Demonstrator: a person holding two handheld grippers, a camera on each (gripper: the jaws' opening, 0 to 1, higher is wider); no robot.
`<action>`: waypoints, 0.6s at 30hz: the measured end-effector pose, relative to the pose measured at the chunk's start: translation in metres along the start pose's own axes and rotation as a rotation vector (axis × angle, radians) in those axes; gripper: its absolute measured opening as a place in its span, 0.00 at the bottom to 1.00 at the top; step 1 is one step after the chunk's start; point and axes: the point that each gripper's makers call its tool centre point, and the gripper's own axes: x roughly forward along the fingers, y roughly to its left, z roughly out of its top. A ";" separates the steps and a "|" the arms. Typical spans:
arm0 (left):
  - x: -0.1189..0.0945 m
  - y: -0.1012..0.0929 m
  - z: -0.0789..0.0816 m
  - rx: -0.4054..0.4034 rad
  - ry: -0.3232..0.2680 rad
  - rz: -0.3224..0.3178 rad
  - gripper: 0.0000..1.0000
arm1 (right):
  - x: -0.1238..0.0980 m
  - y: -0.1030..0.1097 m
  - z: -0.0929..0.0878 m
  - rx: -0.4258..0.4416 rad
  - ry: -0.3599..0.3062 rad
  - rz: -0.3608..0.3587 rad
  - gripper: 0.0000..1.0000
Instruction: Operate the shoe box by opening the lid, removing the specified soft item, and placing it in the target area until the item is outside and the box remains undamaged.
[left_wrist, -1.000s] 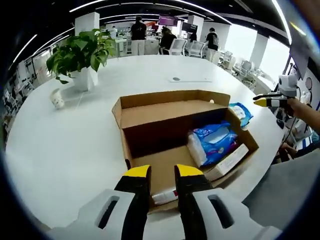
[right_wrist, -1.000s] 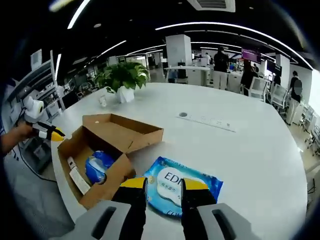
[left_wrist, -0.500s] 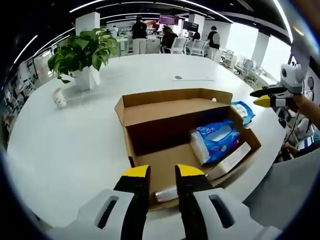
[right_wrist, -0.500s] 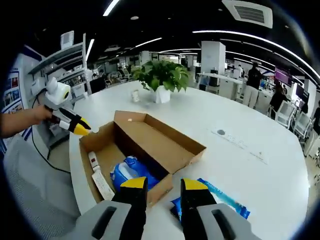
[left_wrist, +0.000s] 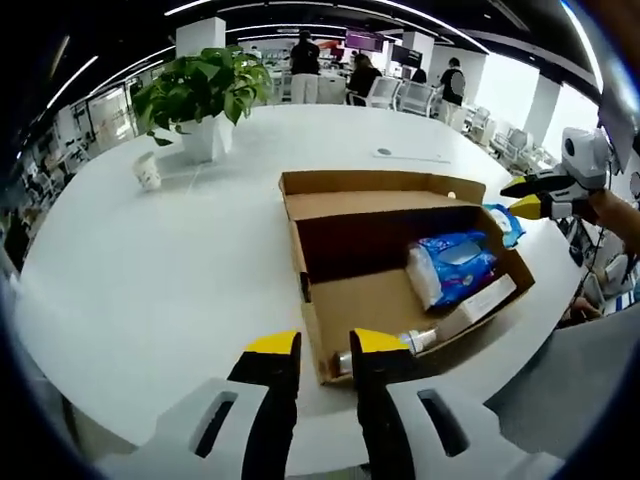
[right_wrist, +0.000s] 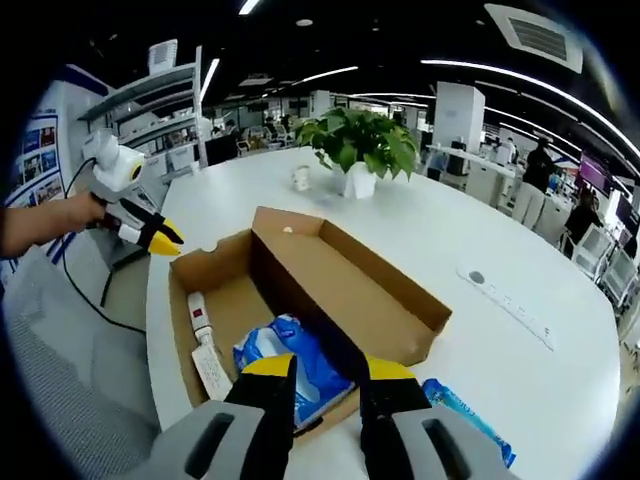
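Box: shoe box (left_wrist: 400, 300), lid open, frame centre.
Left hand-held gripper (left_wrist: 325, 345): slightly spread, empty.
Right hand-held gripper (right_wrist: 328, 368): slightly spread, empty.
Risk: jaws catching cardboard wall, tearing it.

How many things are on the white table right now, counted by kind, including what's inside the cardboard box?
Cardboard box: 1
Blue soft packs: 2, one in the box, one on the table beside it
White flat tube-like item in the box: 1
Small bottle in the box: 1
Potted plant: 1
Small white cup: 1
Total: 7
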 end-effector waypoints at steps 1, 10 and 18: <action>0.001 0.001 -0.002 -0.004 0.003 0.004 0.18 | 0.003 0.001 -0.002 -0.020 0.016 0.003 0.22; 0.008 0.008 -0.012 -0.045 0.009 0.018 0.14 | 0.024 0.005 -0.012 -0.108 0.075 0.026 0.20; 0.013 0.009 -0.016 -0.072 0.013 0.009 0.12 | 0.037 0.009 -0.014 -0.162 0.102 0.047 0.18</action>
